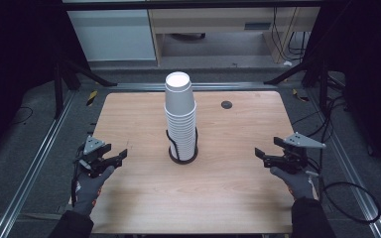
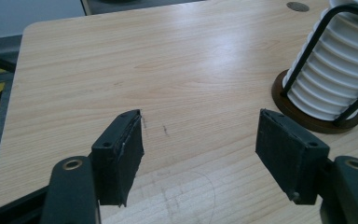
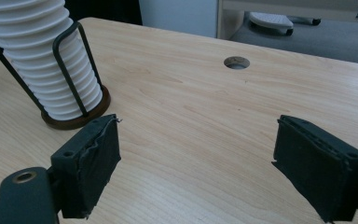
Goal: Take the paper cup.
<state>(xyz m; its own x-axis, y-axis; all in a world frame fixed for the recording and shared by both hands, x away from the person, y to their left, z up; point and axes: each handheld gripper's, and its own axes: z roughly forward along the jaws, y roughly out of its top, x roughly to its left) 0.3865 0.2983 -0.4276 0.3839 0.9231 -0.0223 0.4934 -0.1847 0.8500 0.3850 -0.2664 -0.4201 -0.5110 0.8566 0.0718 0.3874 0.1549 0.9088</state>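
Both grippers, left [image 1: 120, 157] and right [image 1: 261, 154], hovered with jaws apart and empty, flanking the upright stack of white cups [image 1: 180, 116] in its wire holder [image 1: 183, 147], roughly equally near.

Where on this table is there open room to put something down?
Bare wood lies on both sides of the cup stack in its holder, and along the near edge of the table between the left gripper and right gripper. Only the centre is occupied.
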